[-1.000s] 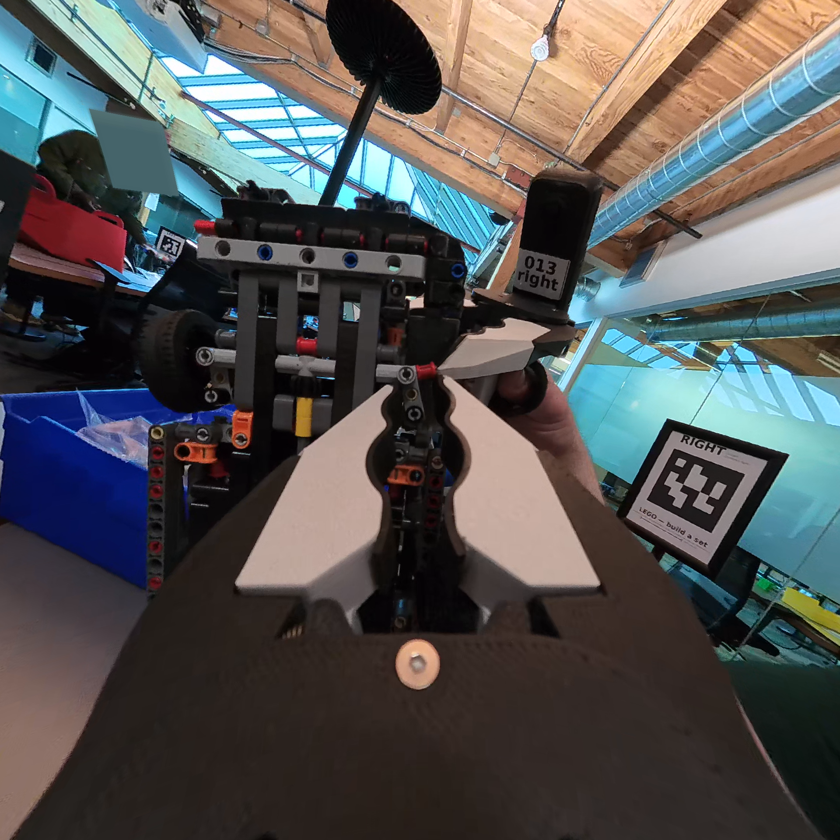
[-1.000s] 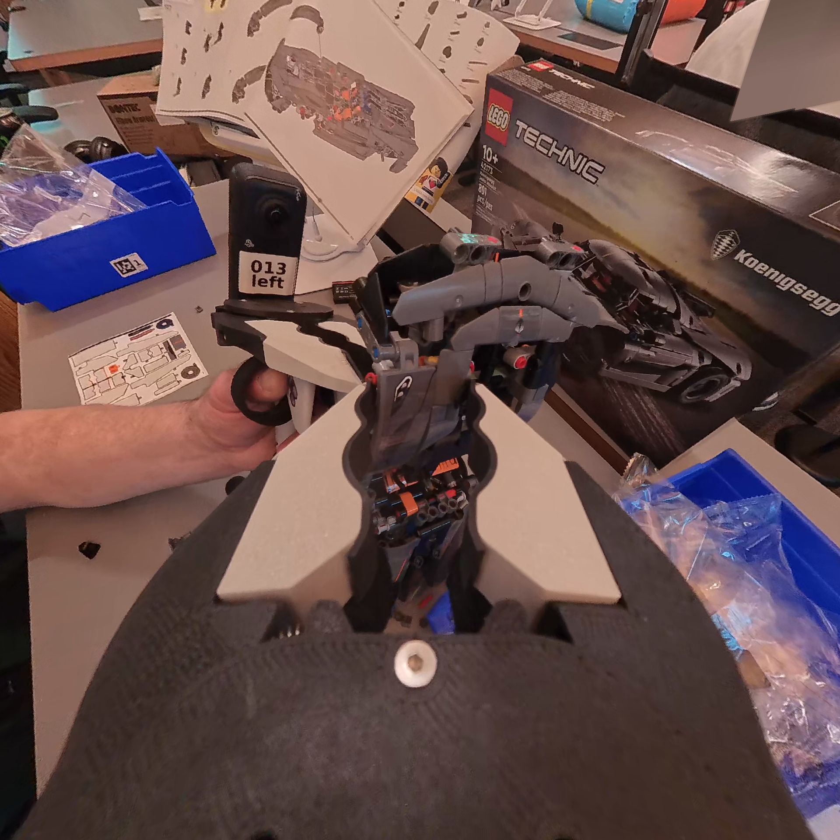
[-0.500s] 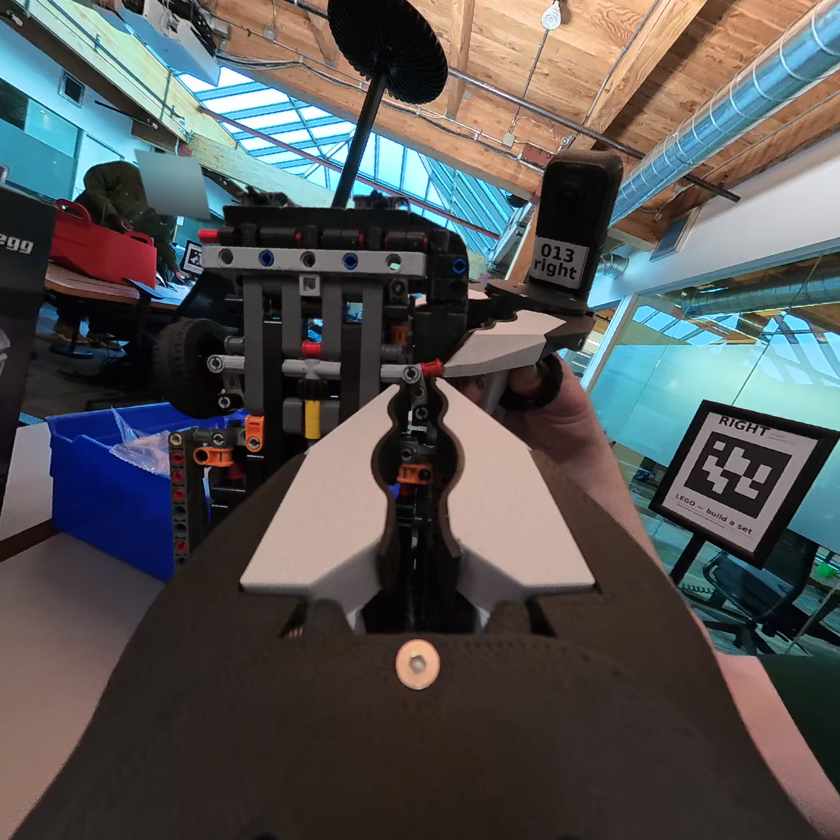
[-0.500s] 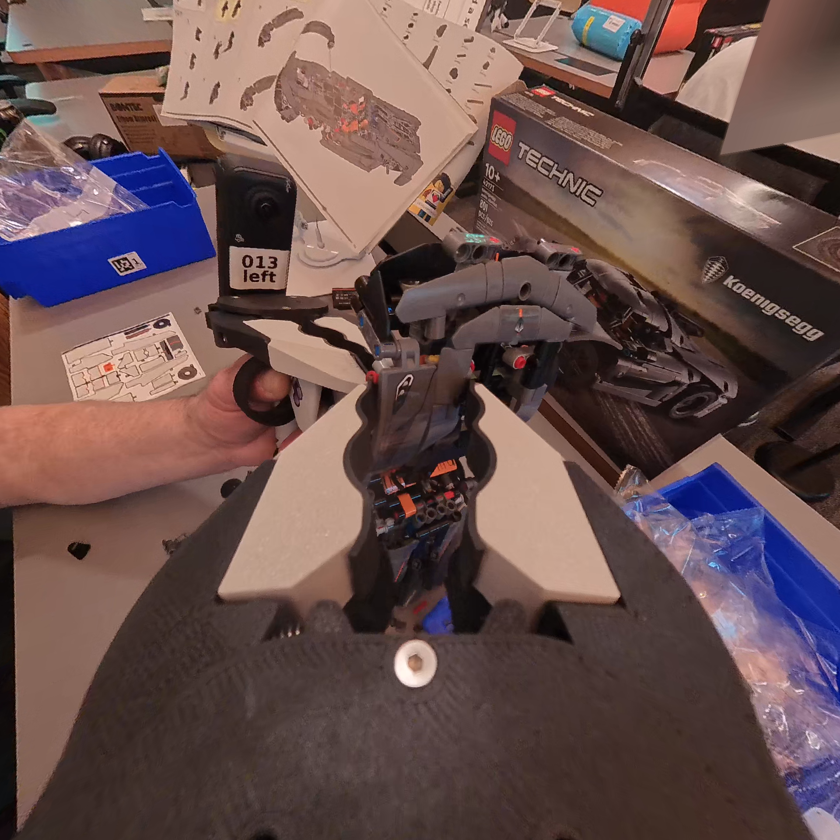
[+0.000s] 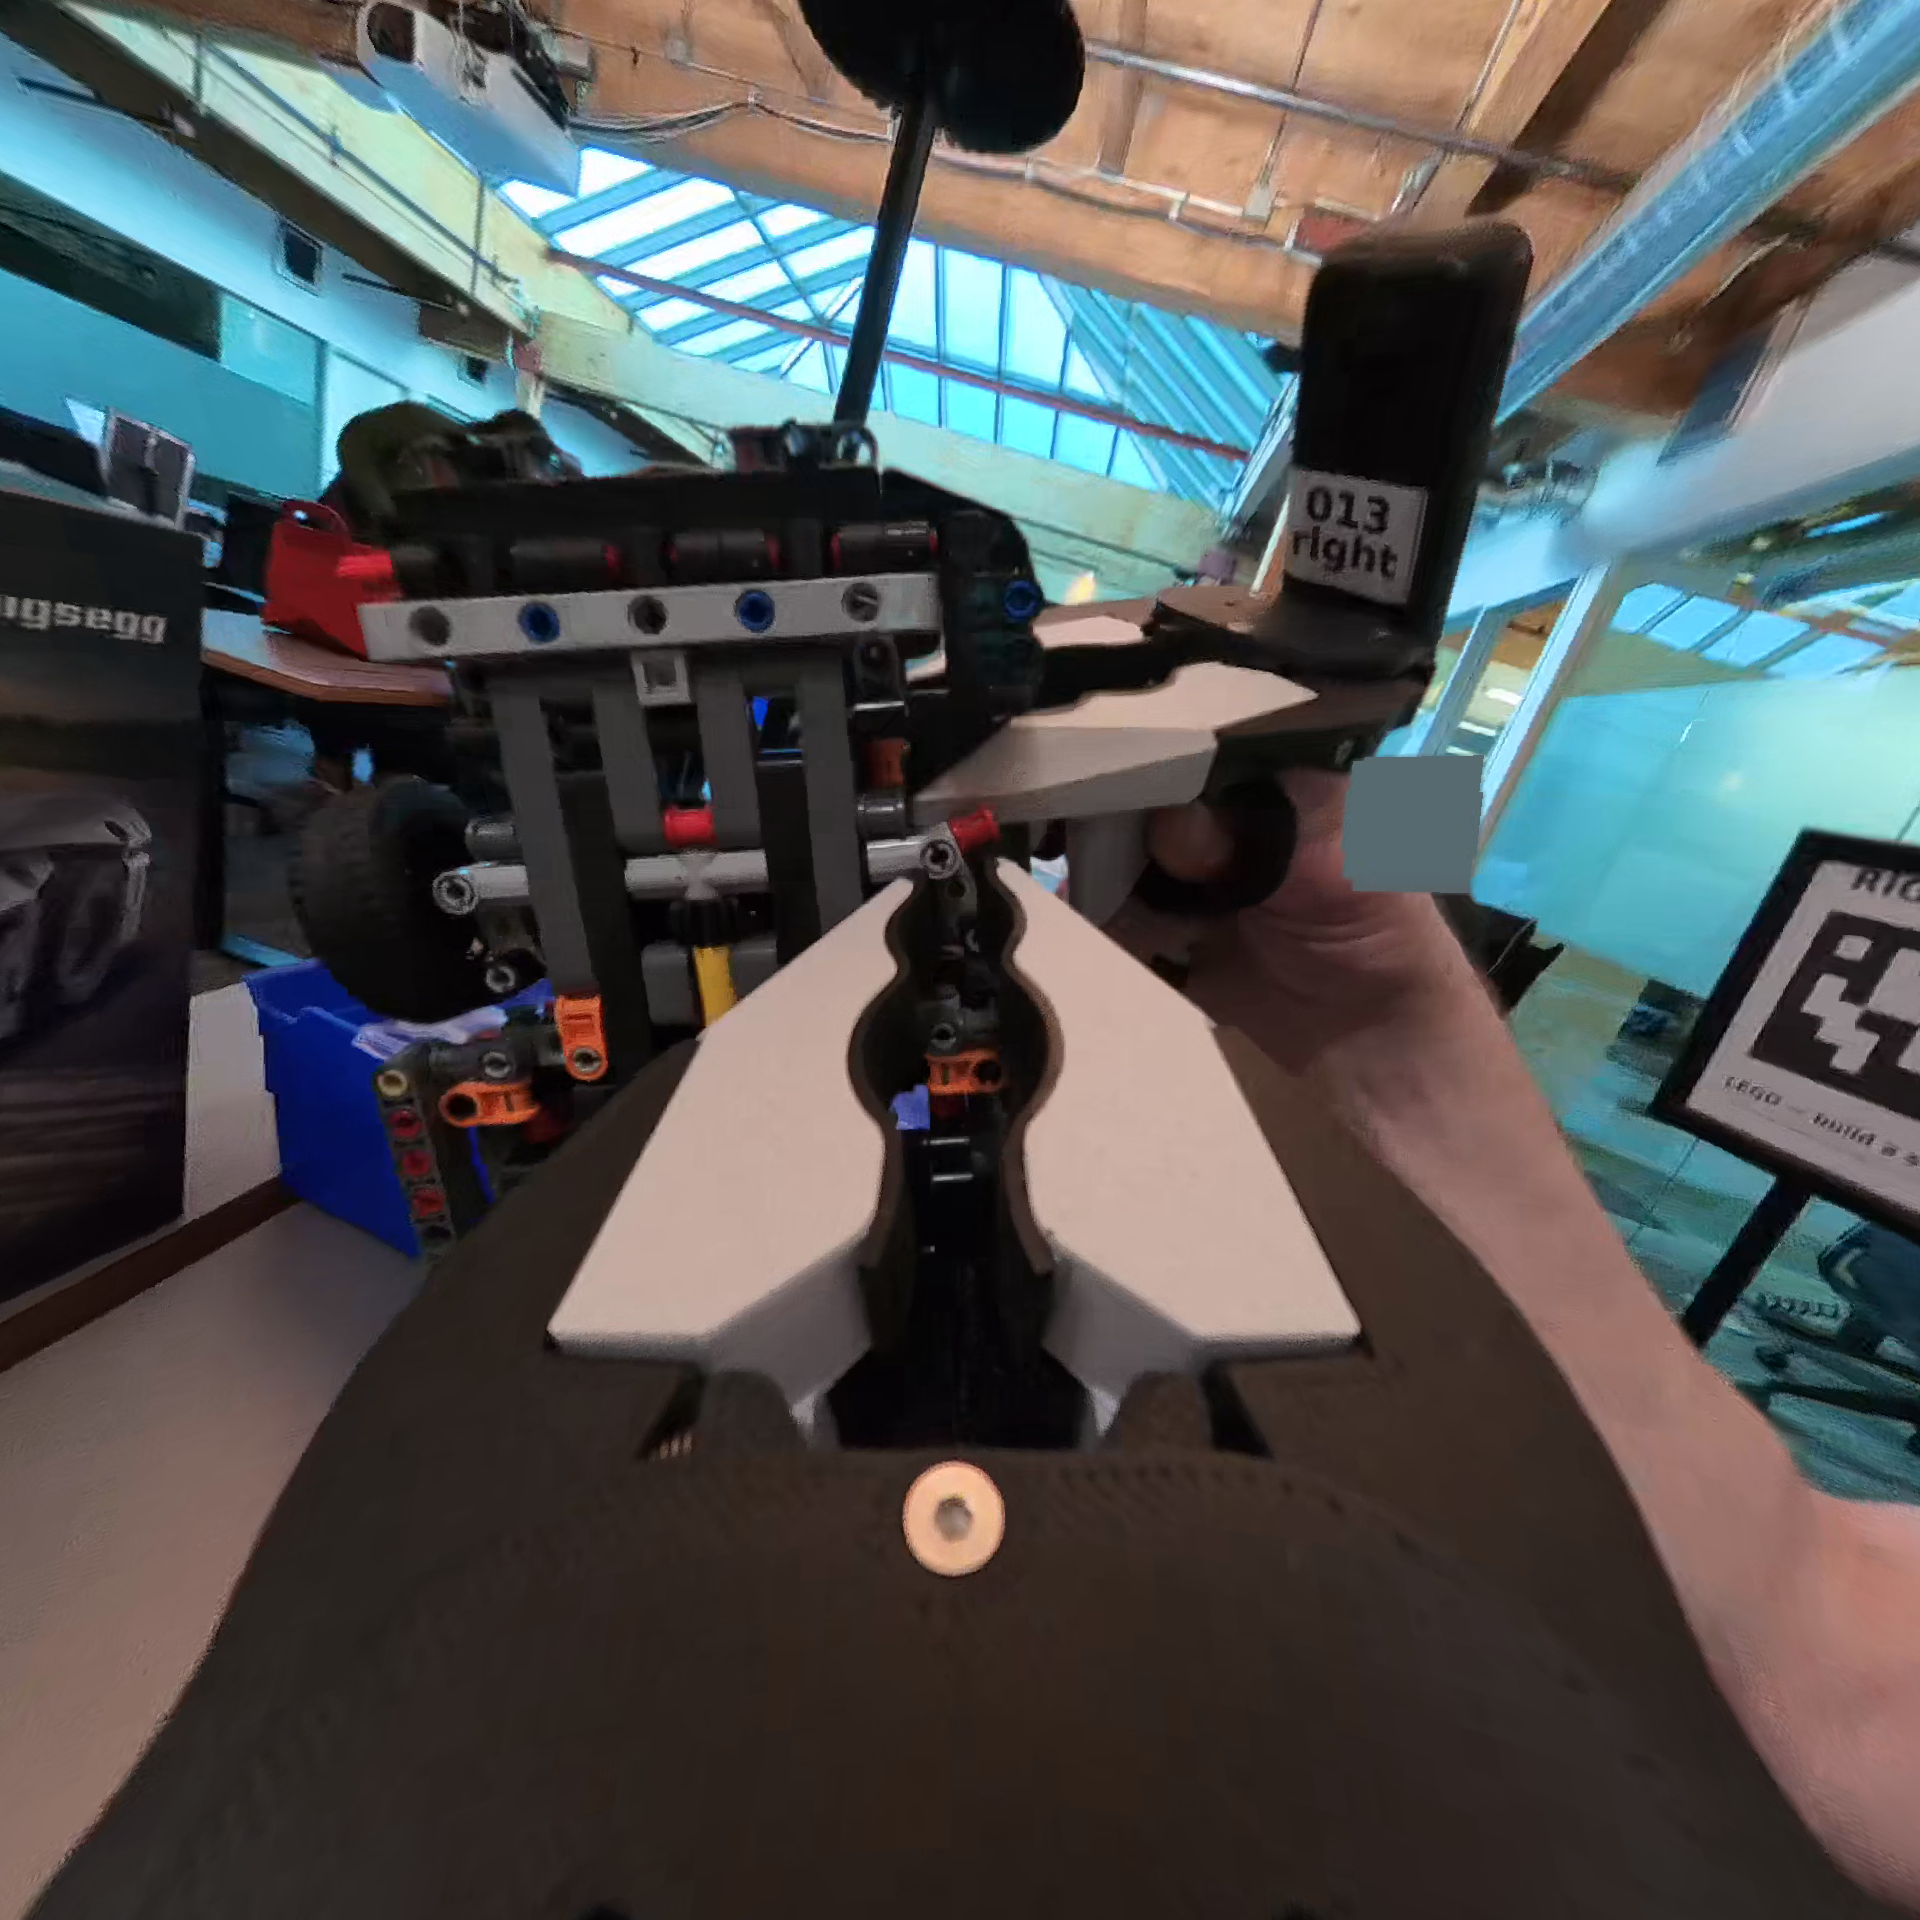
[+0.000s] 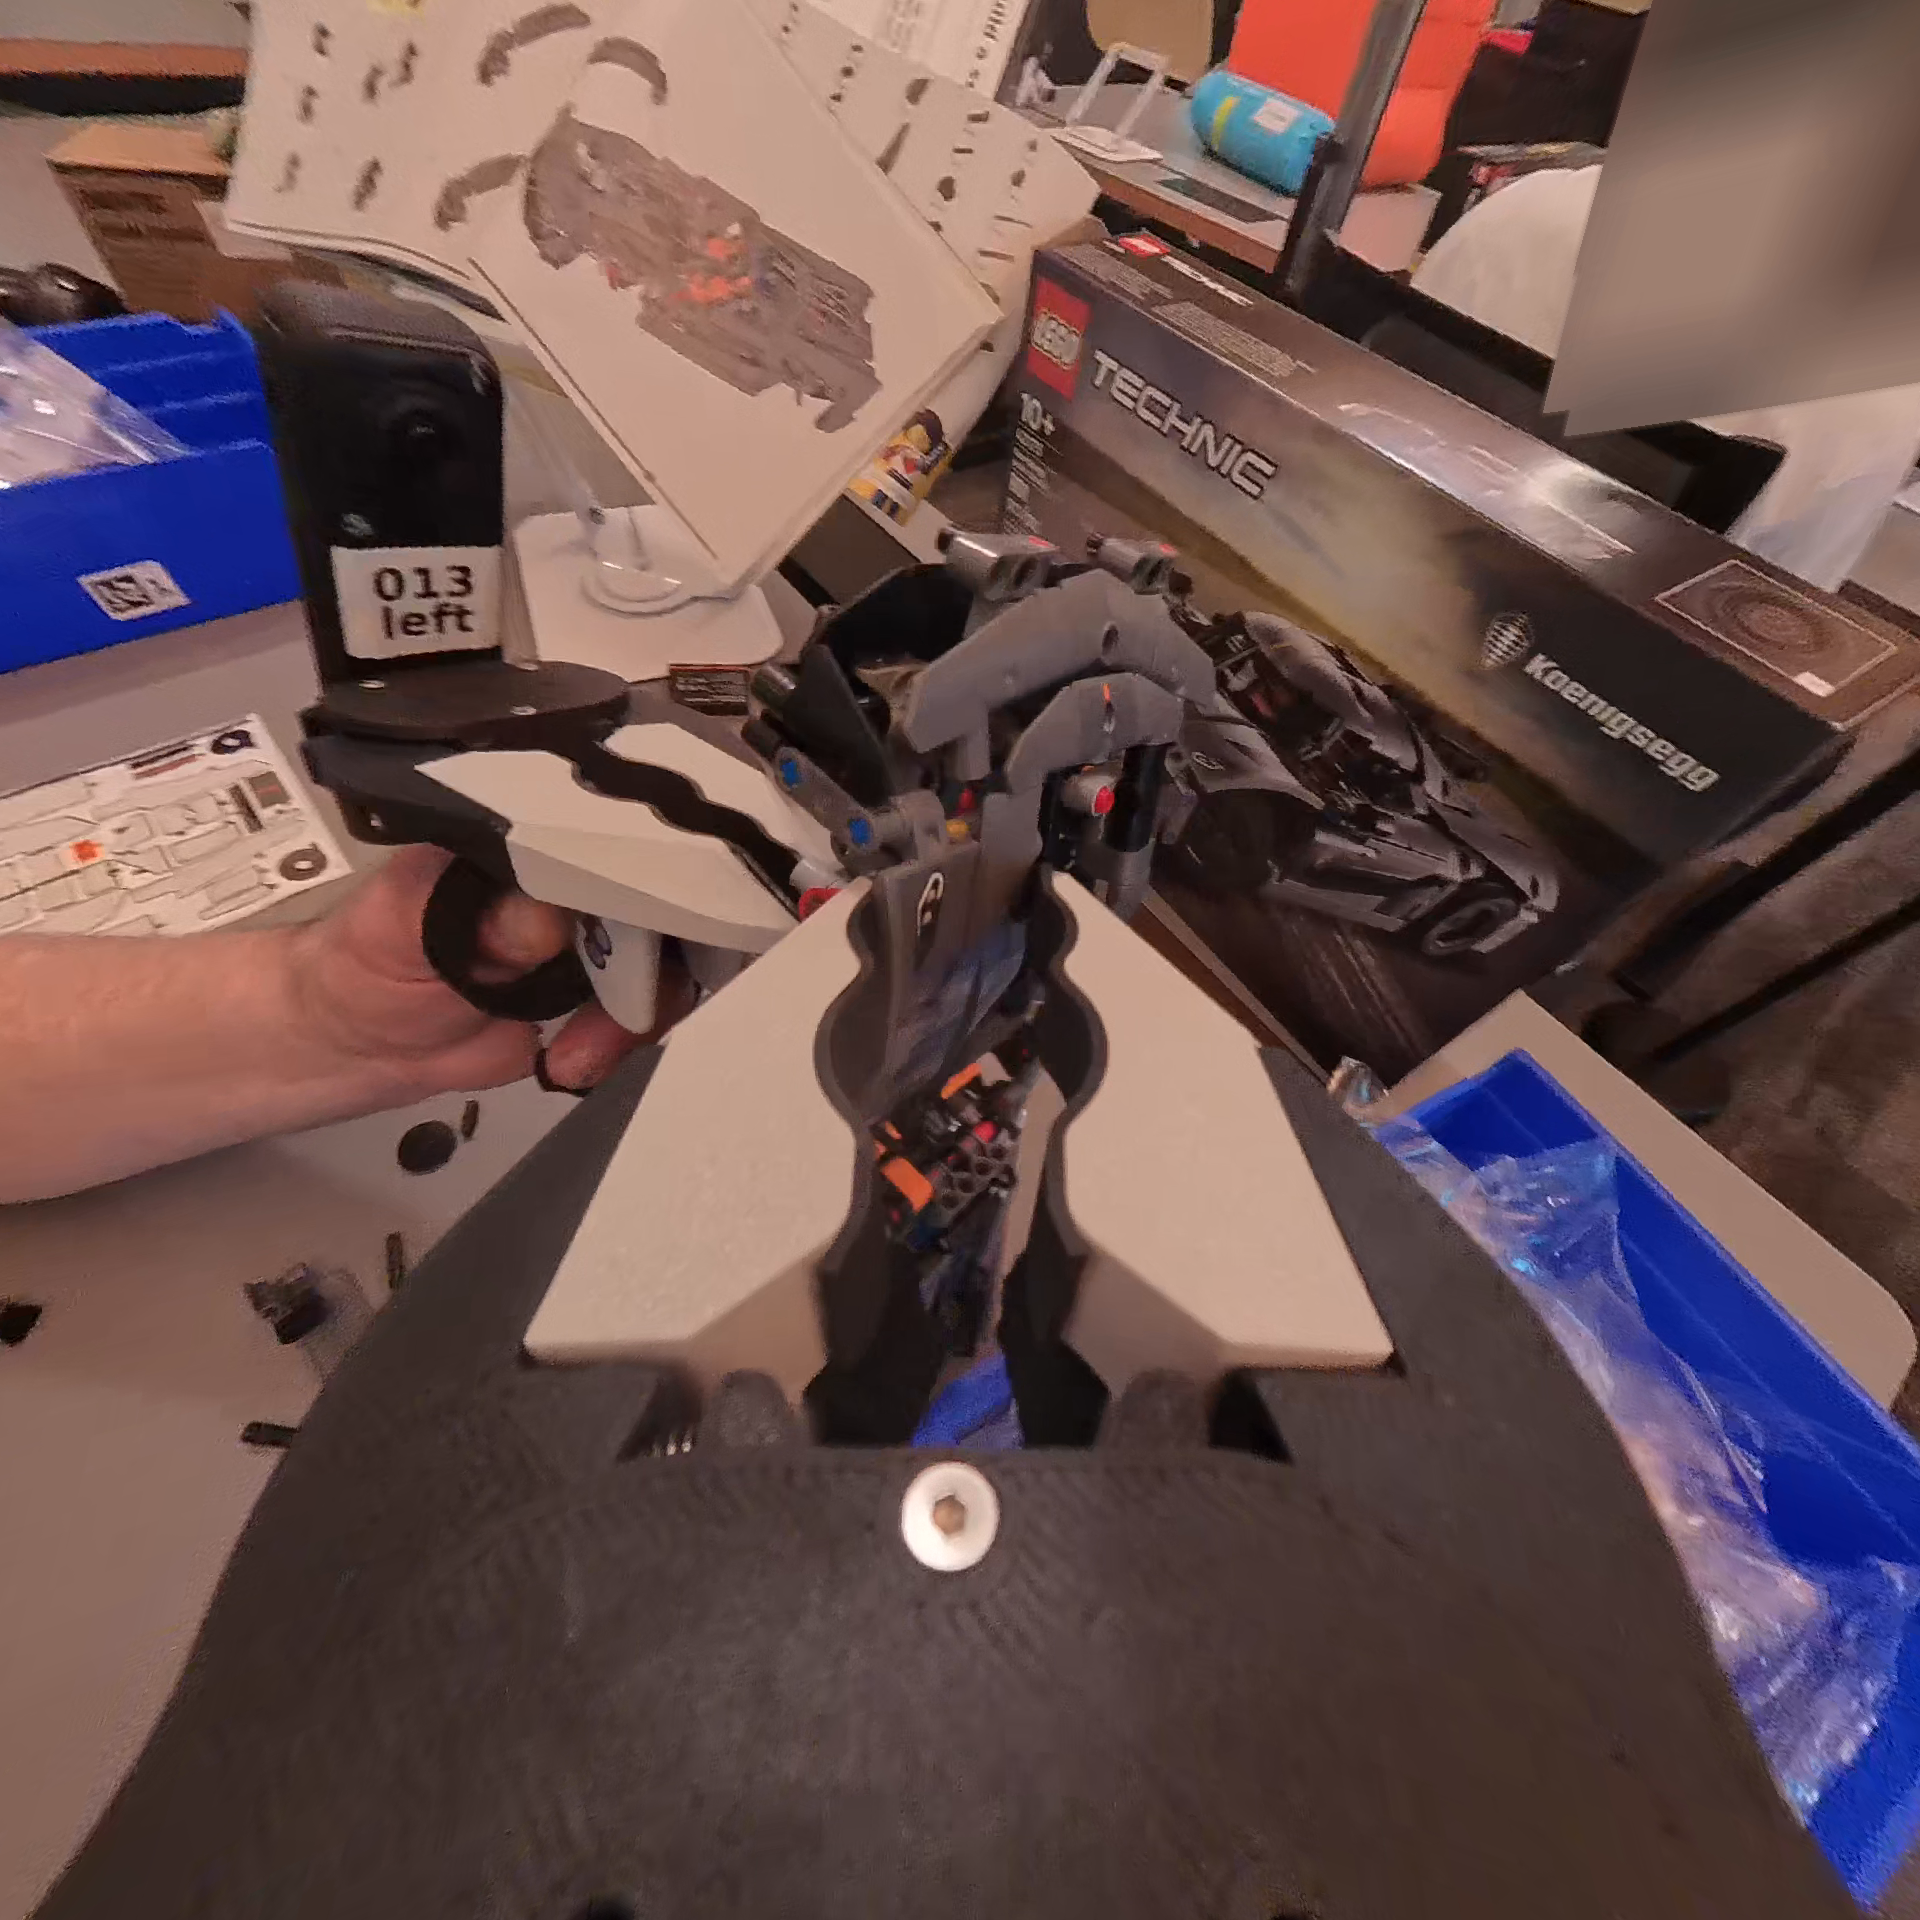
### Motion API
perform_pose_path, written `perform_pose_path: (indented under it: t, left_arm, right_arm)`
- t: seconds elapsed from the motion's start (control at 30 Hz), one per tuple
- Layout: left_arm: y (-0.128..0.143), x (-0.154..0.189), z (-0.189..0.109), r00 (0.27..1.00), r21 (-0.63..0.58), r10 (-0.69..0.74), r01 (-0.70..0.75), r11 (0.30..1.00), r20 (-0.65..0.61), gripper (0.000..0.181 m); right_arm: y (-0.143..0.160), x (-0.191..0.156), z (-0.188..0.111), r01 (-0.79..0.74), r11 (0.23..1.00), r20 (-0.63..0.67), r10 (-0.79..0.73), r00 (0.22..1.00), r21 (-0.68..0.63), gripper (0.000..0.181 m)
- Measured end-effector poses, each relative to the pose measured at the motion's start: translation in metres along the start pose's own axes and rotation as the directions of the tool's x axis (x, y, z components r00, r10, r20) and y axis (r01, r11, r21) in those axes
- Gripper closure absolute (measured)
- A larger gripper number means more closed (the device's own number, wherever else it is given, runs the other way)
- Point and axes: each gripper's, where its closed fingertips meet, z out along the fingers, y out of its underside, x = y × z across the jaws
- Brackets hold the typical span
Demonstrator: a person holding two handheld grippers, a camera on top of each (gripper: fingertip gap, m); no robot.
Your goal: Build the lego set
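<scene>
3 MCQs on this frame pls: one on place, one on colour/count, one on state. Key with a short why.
1. Where is the set's box?
A) behind the model
B) inside a bin
C) on the floor

2. What colour are the parts bins?
A) red
B) blue
C) green

3. How is the lego model held?
A) resting on the table
B) by the left gripper only
C) by both grippers

Key: 1 A, in the right wrist view it stands on the table beyond the model. 2 B, both bins are blue. 3 C, the left gripper and right gripper each clamp part of it.
</scene>
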Motion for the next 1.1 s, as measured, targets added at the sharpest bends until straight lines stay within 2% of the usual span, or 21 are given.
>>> perform_pose_path:
  t: [0.1, 0.3, 0.5, 0.63, 0.77, 0.87, 0.93, 1.1]
  left_arm:
    - [0.002, 0.001, 0.001, 0.999, 0.024, -0.028, 0.029, 0.999, -0.04, 0.175]
    - [-0.001, -0.001, 0.001, 1.0, 0.007, -0.014, 0.014, 1.0, -0.002, 0.176]
    - [-0.001, -0.007, -0.017, 0.995, -0.066, 0.067, -0.062, 0.996, 0.068, 0.176]
    - [-0.02, -0.004, -0.049, 0.984, -0.08, 0.126, -0.117, 0.99, 0.123, 0.176]
    - [-0.037, 0.005, -0.09, 0.963, -0.089, 0.188, -0.173, 0.981, 0.195, 0.176]
    - [-0.047, 0.011, -0.123, 0.94, -0.095, 0.233, -0.216, 0.972, 0.249, 0.177]
    - [-0.05, 0.016, -0.142, 0.905, -0.134, 0.311, -0.284, 0.95, 0.289, 0.177]
    - [-0.058, 0.031, -0.181, 0.848, -0.149, 0.405, -0.377, 0.914, 0.342, 0.176]
  right_arm:
    - [0.001, 0.001, -0.002, 0.014, 1.0, -0.015, -0.014, 1.0, -0.014, 0.157]
    - [0.001, 0.002, -0.002, -0.023, 1.0, 0.013, 0.023, 1.0, 0.002, 0.152]
    - [-0.003, -0.009, 0.007, -0.035, 0.999, 0.047, 0.036, 0.998, -0.013, 0.148]
    - [-0.022, -0.036, 0.017, -0.006, 1.0, 0.086, 0.004, 0.996, 0.03, 0.149]
    - [-0.043, -0.075, 0.041, 0.06, 0.995, 0.093, -0.067, 0.993, 0.08, 0.152]
    - [-0.055, -0.106, 0.057, 0.06, 0.992, 0.153, -0.077, 0.985, 0.113, 0.148]
    - [-0.06, -0.125, 0.066, 0.056, 0.989, 0.191, -0.081, 0.978, 0.135, 0.147]
    - [-0.072, -0.161, 0.08, 0.072, 0.979, 0.259, -0.12, 0.958, 0.189, 0.152]
